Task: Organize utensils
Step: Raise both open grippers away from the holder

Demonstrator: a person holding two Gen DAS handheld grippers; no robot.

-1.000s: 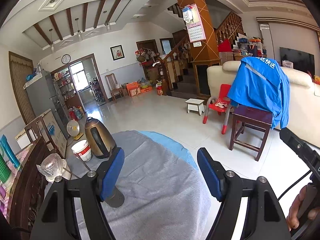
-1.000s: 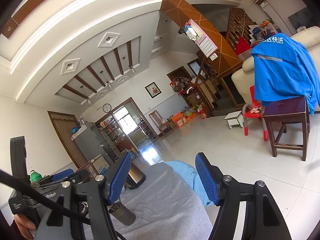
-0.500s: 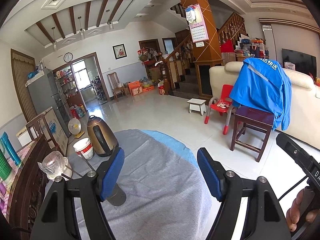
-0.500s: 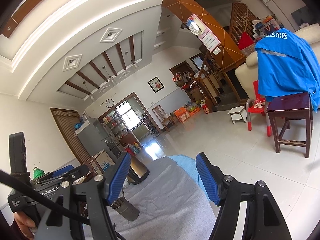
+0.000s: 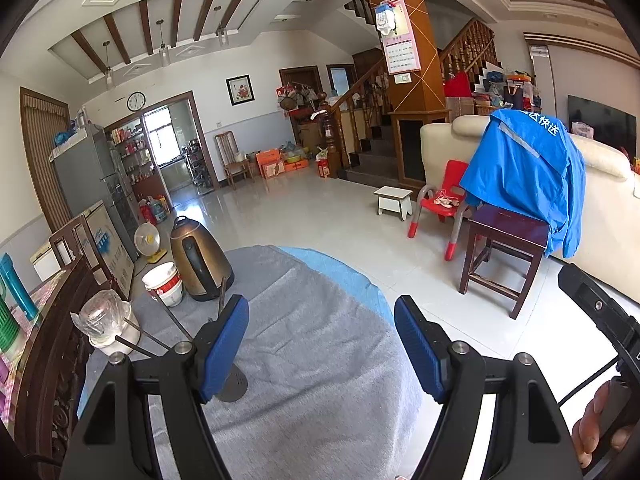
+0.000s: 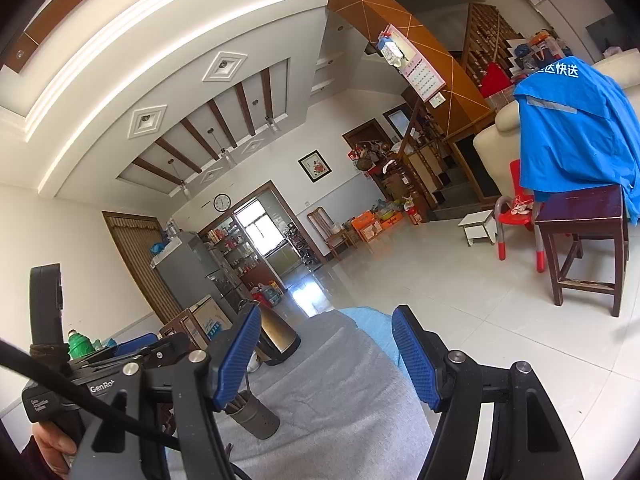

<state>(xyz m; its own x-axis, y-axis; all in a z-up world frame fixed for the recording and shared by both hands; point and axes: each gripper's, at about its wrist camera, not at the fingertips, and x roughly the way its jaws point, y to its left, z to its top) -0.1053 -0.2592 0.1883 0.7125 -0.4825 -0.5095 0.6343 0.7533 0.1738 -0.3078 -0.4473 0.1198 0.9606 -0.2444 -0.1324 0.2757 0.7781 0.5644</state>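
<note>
Table [image 5: 320, 360] under cloth directly before my left gripper [image 5: 320, 348]; nothing between its fingers. Utensil holder [image 6: 256, 416] on cloth at table's left part, behind my left gripper's left finger; sticks [image 5: 172, 320] lean out of it leftward. Kettle [image 5: 200, 260] at table's far left edge; bowl [image 5: 164, 284] just left of kettle; glass jar [image 5: 100, 316] nearer, at left rim. Stool [image 5: 508, 236] on floor right of table, sofa [image 5: 600, 208] behind it. My right gripper [image 6: 324, 356] over table's right part.

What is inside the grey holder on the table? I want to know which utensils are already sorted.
The grey holder holds several dark sticks, probably chopsticks. A blue finger hides their upper ends; its wall hides the lower.
</note>
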